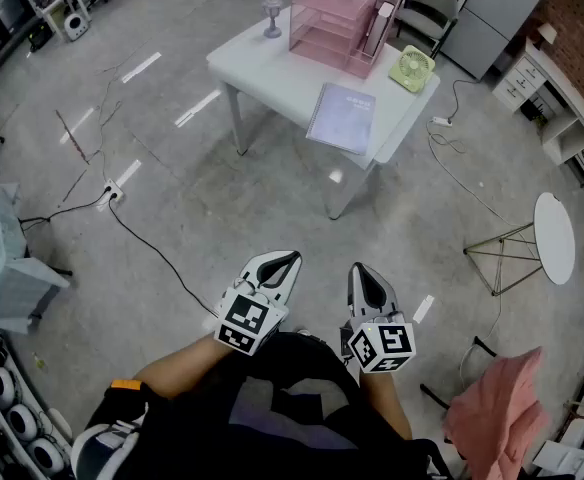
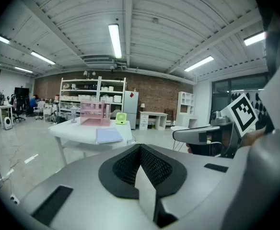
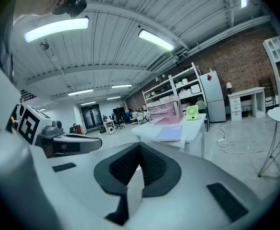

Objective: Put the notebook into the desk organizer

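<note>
Lavender notebook (image 1: 343, 117) closed, flat near counter (image 1: 272, 73) front edge; pink translucent desk organizer (image 1: 337, 23) upright at back, apart.

The desk organizer (image 1: 337, 23) is being shown as translucent pink plastic, the table (image 1: 262, 66) as smooth white, the floor (image 1: 202, 208) as glossy; the cover of the notebook (image 1: 342, 118) is seemingly being rendered matt.

Bare floor (image 1: 272, 203) is stretching up to the white table (image 1: 272, 73), a black cable (image 1: 147, 248) is trailing across it at left, and a green fan (image 1: 412, 68) is crowding the desk organizer (image 1: 337, 23) on its right.
</note>
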A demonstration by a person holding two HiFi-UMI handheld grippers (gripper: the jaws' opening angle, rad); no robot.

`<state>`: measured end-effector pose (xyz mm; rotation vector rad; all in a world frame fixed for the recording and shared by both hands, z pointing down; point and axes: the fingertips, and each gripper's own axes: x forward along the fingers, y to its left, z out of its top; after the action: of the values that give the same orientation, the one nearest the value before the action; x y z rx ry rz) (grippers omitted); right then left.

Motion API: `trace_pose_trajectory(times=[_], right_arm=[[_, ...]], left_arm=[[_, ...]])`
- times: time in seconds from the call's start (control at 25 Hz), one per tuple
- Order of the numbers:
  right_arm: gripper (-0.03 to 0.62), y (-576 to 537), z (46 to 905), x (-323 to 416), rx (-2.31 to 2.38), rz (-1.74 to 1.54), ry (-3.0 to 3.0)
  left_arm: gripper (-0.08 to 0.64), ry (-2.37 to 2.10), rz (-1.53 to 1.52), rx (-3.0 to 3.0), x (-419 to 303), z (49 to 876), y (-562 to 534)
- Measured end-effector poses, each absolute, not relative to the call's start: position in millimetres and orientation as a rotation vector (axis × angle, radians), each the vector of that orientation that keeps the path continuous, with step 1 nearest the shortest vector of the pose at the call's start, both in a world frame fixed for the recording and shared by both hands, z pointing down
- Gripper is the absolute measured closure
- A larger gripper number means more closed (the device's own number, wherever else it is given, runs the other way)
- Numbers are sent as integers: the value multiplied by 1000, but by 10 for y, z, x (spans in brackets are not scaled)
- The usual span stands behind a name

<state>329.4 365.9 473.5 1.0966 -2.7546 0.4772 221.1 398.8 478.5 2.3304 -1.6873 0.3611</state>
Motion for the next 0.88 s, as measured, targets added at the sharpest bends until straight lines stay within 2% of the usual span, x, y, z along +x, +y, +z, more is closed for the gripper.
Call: trace_pose_trajectory(times=[0.44, 0.88], right_arm=[[577, 3420, 4742, 3174, 1155, 486, -2729], [577, 2813, 4630, 2769, 1317, 514, -2685]], left_arm=[[552, -1651, 353, 2370, 2064, 4745, 3723], [551, -1573, 380, 2439, 1545, 4644, 3097]])
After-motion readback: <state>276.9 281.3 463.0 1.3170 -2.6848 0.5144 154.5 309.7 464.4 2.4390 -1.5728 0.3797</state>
